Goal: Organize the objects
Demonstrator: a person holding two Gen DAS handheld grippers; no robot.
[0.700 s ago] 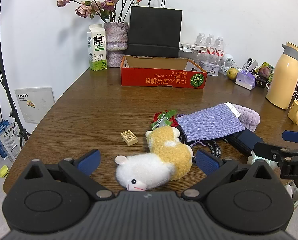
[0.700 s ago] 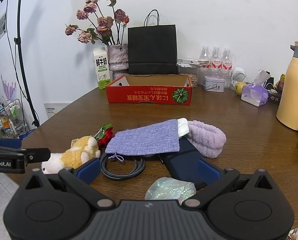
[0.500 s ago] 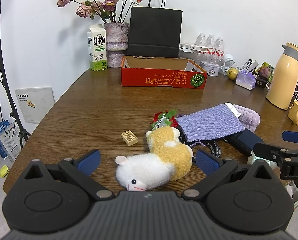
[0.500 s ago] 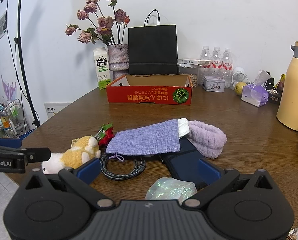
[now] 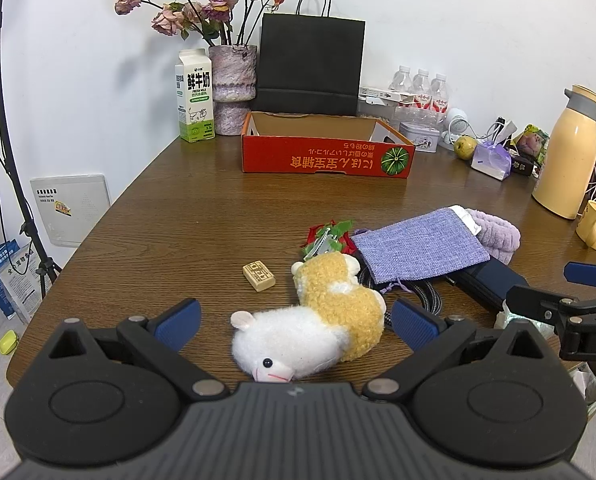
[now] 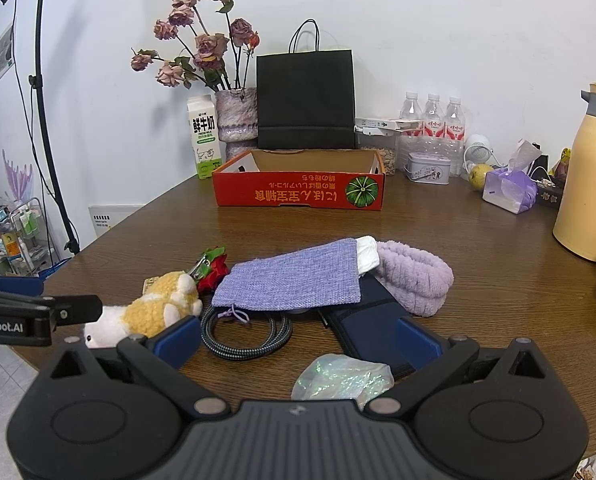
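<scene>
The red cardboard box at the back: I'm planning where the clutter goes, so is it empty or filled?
Cannot tell fully. The red cardboard box is open-topped; only bare inner walls show, and its floor is hidden behind the front wall.

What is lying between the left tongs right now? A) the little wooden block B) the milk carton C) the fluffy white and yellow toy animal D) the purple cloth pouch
C: the fluffy white and yellow toy animal lies on the table between the wide-open left tongs, which are not squeezing it.
</scene>
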